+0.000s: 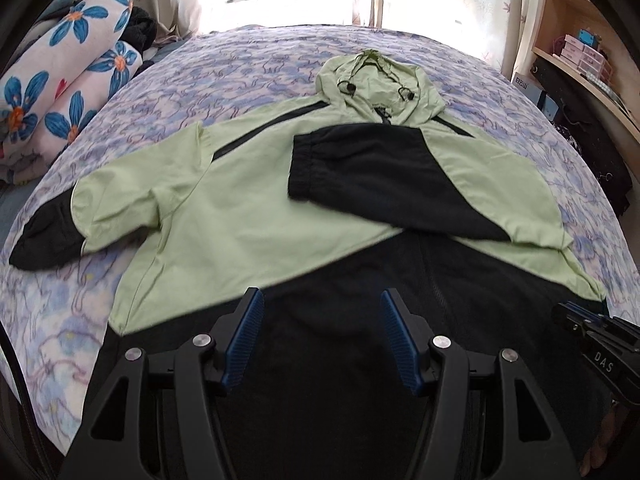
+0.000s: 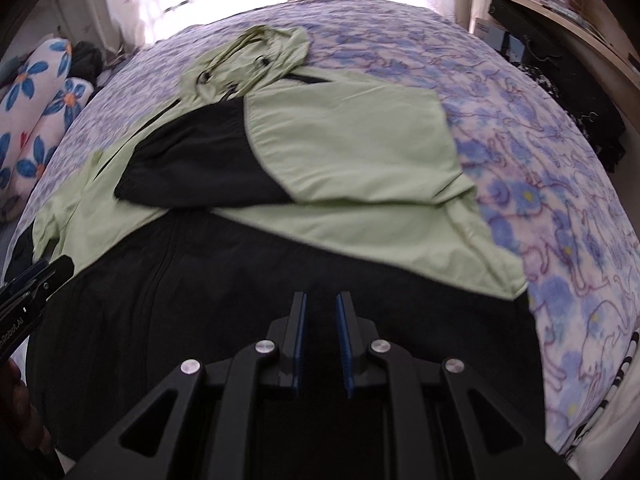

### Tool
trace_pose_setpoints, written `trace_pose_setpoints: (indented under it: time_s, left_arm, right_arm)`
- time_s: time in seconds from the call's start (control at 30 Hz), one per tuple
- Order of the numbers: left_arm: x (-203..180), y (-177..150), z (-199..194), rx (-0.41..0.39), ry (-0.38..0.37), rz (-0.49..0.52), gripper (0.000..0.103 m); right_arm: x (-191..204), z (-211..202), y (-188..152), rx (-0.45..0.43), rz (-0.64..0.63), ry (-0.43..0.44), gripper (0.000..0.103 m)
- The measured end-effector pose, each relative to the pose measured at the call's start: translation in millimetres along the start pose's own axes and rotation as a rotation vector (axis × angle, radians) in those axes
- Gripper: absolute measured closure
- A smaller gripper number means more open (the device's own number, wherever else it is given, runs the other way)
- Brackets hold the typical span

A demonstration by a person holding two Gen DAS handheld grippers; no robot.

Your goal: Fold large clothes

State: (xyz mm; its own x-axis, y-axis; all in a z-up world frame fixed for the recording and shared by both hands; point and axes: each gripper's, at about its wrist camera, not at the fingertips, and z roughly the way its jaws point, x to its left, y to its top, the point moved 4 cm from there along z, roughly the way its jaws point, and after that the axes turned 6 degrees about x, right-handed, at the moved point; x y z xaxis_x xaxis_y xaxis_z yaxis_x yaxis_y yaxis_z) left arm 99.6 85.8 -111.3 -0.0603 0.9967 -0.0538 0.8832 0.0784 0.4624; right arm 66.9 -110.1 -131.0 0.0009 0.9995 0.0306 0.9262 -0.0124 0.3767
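A light green and black hooded jacket lies flat on the bed, hood pointing away. Its right sleeve is folded across the chest, black cuff toward the middle. Its left sleeve lies spread out to the side. My left gripper is open and empty above the black lower part. My right gripper hovers over the black hem area, jaws narrowly apart with nothing between them. The jacket also shows in the right wrist view. The right gripper appears at the left view's right edge.
The bed has a purple floral cover. Rolled flowered bedding lies at the far left. A wooden shelf with boxes stands to the right. A bright curtained window is behind the bed.
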Motion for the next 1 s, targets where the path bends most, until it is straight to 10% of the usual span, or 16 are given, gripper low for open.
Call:
trace_pose_setpoints:
  time_s: [0.77, 1.0]
  left_arm:
    - [145.6, -50.4, -27.0, 0.020, 0.059, -0.163, 0.044]
    - [215.3, -55.7, -8.7, 0.030, -0.108, -0.295, 0.044]
  right_arm:
    - [134.1, -21.7, -9.2, -0.056, -0.231, 0.093, 0.088]
    - [184.4, -13.7, 1.0, -0.064, -0.294, 0.137, 0.088]
